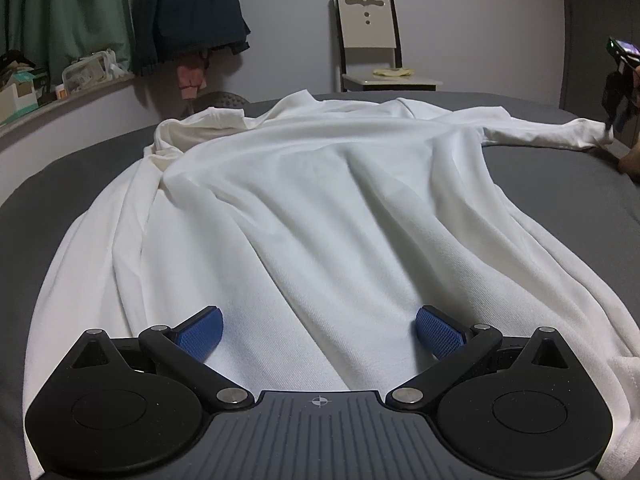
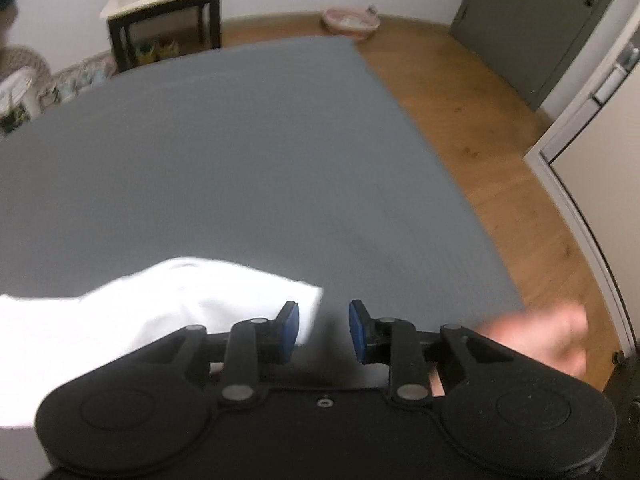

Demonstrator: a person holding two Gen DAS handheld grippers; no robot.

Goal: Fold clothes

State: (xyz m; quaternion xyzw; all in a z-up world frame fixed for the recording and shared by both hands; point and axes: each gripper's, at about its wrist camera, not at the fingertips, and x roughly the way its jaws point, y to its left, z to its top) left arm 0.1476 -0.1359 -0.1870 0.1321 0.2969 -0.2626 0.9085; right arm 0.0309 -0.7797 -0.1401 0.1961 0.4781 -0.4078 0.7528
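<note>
Left wrist view shows the shirt [image 1: 320, 200] spread unfolded mid-frame, left gripper [image 1: 319, 334] spread wide, right gripper [image 2: 323, 332] parted beside the sleeve [image 2: 160, 304], suggesting a sleeve fold needing a pinch.

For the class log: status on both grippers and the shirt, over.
Left gripper open over hem. Right gripper open at sleeve end, gripping nothing. White shirt spread, wrinkled, unfolded on grey bed. Nothing obstructing.

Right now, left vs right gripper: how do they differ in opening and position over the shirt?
The left gripper is spread wide; the right gripper shows a narrower gap. The left sits over the white shirt body near its hem; the right sits at the sleeve end, mostly over the grey bed. Both have blue-padded fingers and hold nothing.
</note>
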